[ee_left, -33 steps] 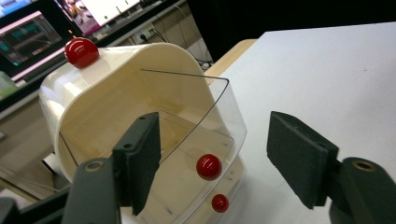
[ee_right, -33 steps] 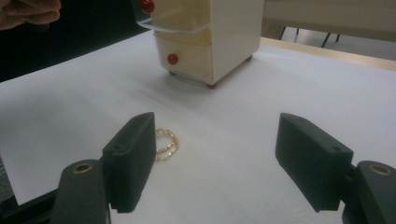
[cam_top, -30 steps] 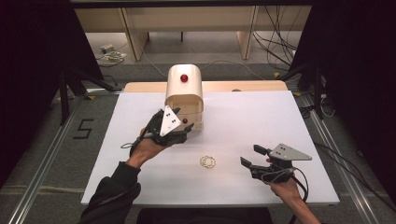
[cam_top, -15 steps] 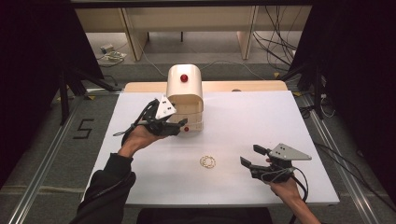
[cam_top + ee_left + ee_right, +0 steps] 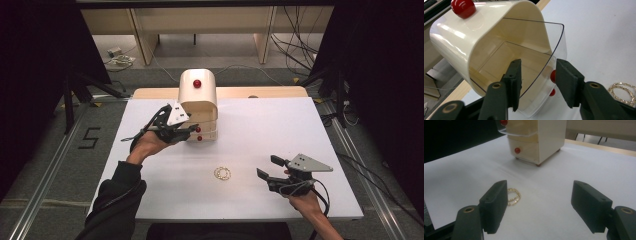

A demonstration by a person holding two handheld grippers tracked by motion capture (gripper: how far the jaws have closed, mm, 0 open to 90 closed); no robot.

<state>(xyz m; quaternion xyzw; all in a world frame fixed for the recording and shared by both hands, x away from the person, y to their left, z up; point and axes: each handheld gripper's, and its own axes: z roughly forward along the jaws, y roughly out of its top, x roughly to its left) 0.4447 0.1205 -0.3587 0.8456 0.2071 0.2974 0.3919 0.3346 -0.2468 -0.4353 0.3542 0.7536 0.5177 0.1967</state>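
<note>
A cream jewellery box (image 5: 198, 97) with a red knob on top (image 5: 197, 83) stands at the table's far middle. Its clear upper drawer (image 5: 534, 62) is pulled out a little. My left gripper (image 5: 192, 131) is at that drawer. Its jaws have just been closing and straddle the clear front wall, one inside, one outside by the drawer's red knob (image 5: 553, 76). A gap still shows between the pads (image 5: 516, 77) and the wall. A gold bracelet (image 5: 222, 173) lies on the white table. My right gripper (image 5: 266, 166) rests open just right of it, with nothing between its jaws.
The lower drawer, with its own red knob (image 5: 517, 150), is closed. The white table top (image 5: 300, 130) ends at a wooden strip behind the box. Metal rails run along both sides of the table, and cables lie on the floor beyond.
My left hand has shifted left, from in front of the box to its upper drawer, and its jaws have narrowed. The right gripper and the bracelet have stayed put.
</note>
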